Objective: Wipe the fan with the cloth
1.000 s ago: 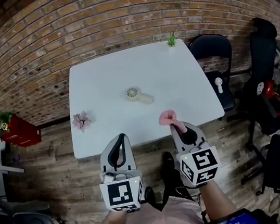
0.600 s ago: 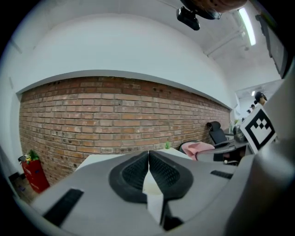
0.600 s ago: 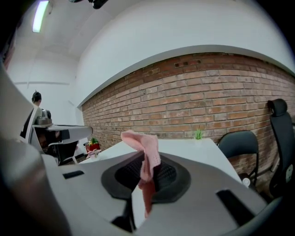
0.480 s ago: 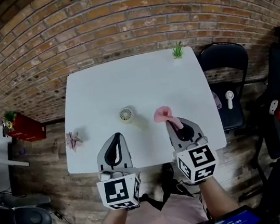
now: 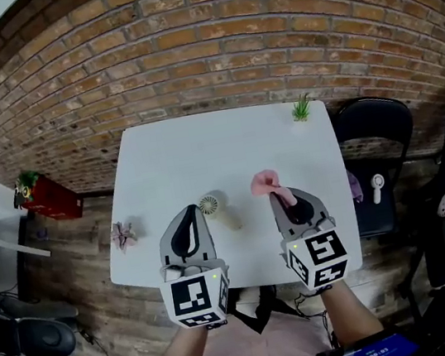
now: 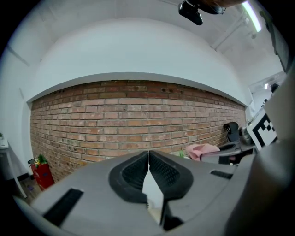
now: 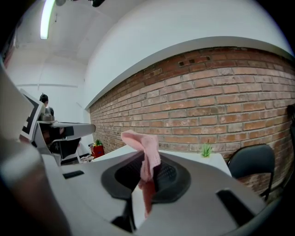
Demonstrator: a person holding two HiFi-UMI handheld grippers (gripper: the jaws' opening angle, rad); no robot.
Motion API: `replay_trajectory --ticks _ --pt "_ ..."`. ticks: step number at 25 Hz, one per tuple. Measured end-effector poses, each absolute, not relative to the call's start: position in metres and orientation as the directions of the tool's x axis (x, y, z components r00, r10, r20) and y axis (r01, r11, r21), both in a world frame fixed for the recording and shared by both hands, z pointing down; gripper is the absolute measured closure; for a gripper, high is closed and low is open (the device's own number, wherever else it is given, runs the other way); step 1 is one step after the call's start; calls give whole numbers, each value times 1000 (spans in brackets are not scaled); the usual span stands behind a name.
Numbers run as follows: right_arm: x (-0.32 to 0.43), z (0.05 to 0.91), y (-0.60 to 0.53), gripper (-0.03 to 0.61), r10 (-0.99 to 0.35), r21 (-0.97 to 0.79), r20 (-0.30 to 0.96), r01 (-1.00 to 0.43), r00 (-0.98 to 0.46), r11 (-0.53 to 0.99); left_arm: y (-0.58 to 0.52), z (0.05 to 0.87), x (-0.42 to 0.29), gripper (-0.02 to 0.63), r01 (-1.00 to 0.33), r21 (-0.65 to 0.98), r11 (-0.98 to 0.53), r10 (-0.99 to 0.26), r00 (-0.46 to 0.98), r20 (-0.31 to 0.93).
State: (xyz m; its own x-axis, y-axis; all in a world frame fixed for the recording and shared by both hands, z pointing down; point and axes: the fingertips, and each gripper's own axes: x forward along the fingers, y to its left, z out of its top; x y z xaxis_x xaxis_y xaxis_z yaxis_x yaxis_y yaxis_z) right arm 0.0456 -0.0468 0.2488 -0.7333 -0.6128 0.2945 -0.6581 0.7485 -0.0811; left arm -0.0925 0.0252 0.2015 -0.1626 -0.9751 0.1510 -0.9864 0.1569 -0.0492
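Small white handheld fan (image 5: pixel 210 205) lying flat on white table (image 5: pixel 161 157), crumpled pink cloth (image 5: pixel 265 181) pinched in right claw (image 5: pixel 278 197)

Seen from above, the near edge of the counter (image 5: pixel 225 143) disappears behind the left tool (image 5: pixel 186 214) and the right tool (image 5: pixel 278 197), and the person's forearms (image 5: pixel 350 324) run off the bottom of the picture. The cloth (image 5: pixel 267 181) has its lower end buried between the right tool's jaws. In both gripper views the fan (image 5: pixel 209 205) is lost behind each tool's own body. A pink thing (image 5: pixel 122 233) at the counter's left edge and a white object (image 5: pixel 378 184) right of the counter are too small to tell.
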Motion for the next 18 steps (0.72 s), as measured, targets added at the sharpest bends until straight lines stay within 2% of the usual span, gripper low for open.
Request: replay_trajectory --ticks 9,18 --pt "46 295 -64 540 -576 -95 404 -659 -711 746 6 282 -90 593 -986 16 167 -936 -153 317" --pt "56 359 -70 540 -529 -110 511 -662 -678 742 -3 385 -81 333 -959 133 252 -828 -142 542"
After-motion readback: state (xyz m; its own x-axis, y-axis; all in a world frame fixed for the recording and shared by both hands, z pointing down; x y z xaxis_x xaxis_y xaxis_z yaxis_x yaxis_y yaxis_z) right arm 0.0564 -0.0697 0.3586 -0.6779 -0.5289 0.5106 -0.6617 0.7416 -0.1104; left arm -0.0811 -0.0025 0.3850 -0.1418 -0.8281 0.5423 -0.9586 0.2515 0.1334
